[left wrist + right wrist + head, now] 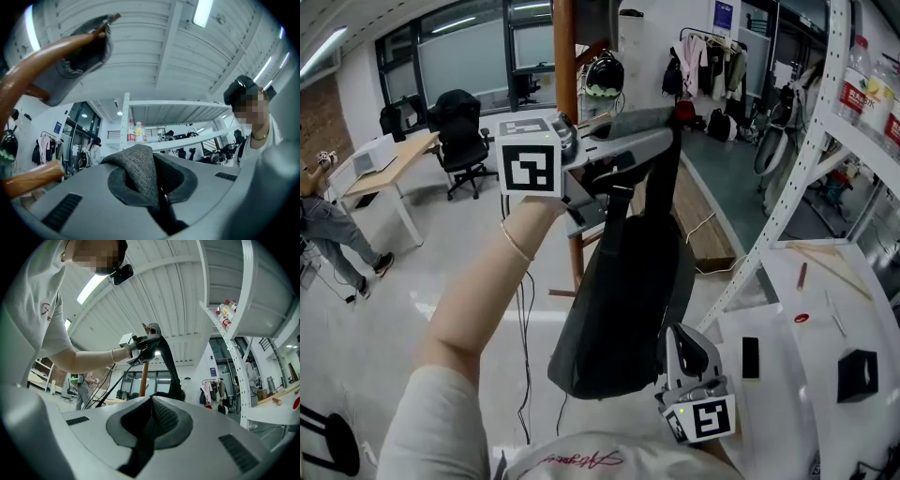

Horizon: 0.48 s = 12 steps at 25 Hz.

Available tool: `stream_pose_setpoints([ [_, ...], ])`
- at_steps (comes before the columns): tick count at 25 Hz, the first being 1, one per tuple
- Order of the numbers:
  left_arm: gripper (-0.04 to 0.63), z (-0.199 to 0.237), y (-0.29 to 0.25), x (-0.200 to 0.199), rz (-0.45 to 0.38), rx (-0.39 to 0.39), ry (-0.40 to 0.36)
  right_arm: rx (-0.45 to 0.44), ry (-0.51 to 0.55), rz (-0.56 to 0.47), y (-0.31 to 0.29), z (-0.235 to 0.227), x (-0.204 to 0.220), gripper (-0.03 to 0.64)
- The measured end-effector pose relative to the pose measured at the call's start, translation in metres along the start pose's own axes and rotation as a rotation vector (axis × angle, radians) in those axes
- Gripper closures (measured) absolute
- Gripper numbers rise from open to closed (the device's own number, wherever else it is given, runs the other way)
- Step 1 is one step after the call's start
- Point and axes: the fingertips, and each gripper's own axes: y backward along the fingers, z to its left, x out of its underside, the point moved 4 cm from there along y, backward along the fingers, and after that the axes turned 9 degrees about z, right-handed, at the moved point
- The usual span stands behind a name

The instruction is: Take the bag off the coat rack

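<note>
White shelf rack (178, 107) fills the R side of the rm, bottles (136, 132) on an upper shelf. A white table (787, 375) sits below it w/ a small black box (857, 375) on top. Wooden coat rack (565, 56) stands upright centre-back w/ a dark helmet (603, 73) hanging just beside its pole. The bag (623, 309), dark and long, hangs free in mid-air in front of the pole, well clear of the floor. All its weight is on its grey strap (136, 161). L gripper (149, 183) is held high on a raised arm, level w/ the rack's pegs. Its jaws are nearly together and pinch a fold of the strap, and the fabric bulges up out of the pads. In the left gripper view one curved wooden arm of the rack shows above and to the L, apart from the pinched strap. R gripper (150, 418) is low, near the person's chest, w/ its tips just beside the bag's bottom corner. Can't tell if they touch it. Its jaws are closed together, pads meeting, nothing visible btwn them. In the right gripper view the bag's body sits just past the tips and the strap runs up from there to the L gripper.
</note>
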Motion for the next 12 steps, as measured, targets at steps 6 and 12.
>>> stream_pose_setpoints([
  [6, 0.554, -0.042, -0.016, 0.021, 0.006, 0.070, -0.011, 0.009, -0.023, 0.001, 0.005, 0.004, -0.004, 0.595],
  [12, 0.552, -0.075, -0.009, 0.050, 0.003, 0.016, -0.016, 0.033, -0.015, -0.022, 0.008, -0.001, -0.014, 0.595],
])
